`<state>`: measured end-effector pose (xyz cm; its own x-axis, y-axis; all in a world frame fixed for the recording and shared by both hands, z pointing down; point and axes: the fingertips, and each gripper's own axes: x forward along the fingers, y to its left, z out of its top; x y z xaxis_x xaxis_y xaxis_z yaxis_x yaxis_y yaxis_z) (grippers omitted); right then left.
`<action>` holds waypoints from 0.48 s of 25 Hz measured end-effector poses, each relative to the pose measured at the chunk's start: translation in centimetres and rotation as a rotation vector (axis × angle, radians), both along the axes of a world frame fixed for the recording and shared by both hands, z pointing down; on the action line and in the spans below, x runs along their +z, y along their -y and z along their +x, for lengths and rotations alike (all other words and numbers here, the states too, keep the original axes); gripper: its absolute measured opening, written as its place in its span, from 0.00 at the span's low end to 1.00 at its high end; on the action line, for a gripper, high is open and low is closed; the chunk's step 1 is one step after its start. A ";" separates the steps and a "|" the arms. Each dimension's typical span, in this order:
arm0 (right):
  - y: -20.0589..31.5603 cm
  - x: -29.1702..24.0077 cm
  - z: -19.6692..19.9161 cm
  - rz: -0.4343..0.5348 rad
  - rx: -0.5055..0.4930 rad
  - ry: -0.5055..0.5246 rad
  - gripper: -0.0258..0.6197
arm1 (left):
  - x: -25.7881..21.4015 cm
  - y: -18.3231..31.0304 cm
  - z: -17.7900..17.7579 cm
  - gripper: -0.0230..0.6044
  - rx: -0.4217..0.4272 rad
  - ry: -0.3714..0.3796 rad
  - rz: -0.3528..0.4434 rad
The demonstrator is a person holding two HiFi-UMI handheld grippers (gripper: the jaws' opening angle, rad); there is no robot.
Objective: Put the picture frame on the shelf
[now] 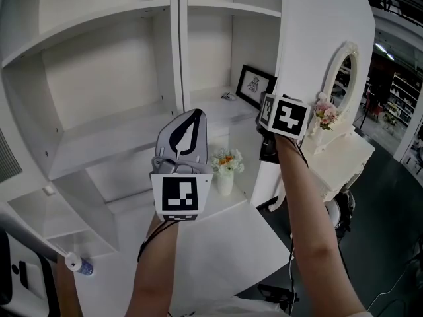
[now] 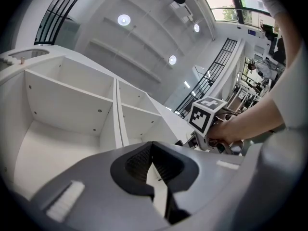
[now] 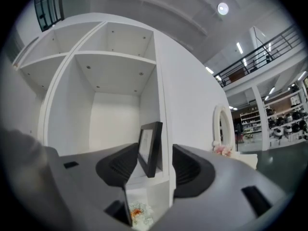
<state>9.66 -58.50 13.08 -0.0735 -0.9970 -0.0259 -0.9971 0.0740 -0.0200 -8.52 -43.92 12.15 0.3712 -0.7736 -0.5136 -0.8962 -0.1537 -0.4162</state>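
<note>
White shelving unit point(image 1: 112, 137), open hall beyond. Black picture frame point(image 3: 150, 148) stands upright in the right-hand compartment. Right gripper point(image 3: 155, 165): jaws wide, frame in line between them, no contact. Left gripper point(image 2: 153, 163): jaws together, empty. Frame judged light, rigid, glazing fragile; grip the side mouldings. No legible writing.

picture frame point(image 1: 255, 86): on shelf point(image 1: 213, 108), right compartment | vase point(image 1: 225, 181): one level below frame | mirror point(image 1: 338, 78): right of shelf

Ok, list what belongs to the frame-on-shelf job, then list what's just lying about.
Job: picture frame, shelf, right claw open at the frame.
Lying about: flower vase, oval mirror, pink flowers, bottle.
</note>
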 end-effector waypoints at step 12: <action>-5.4 0.4 -0.2 0.094 -0.102 -0.142 0.23 | 0.2 -1.6 0.9 0.05 -0.048 0.023 0.002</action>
<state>9.50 -53.12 13.52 -0.1830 -0.9780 -0.1004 -0.9767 0.1692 0.1319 -7.61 -42.30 12.32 0.3457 -0.7898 -0.5067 -0.8926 -0.1101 -0.4373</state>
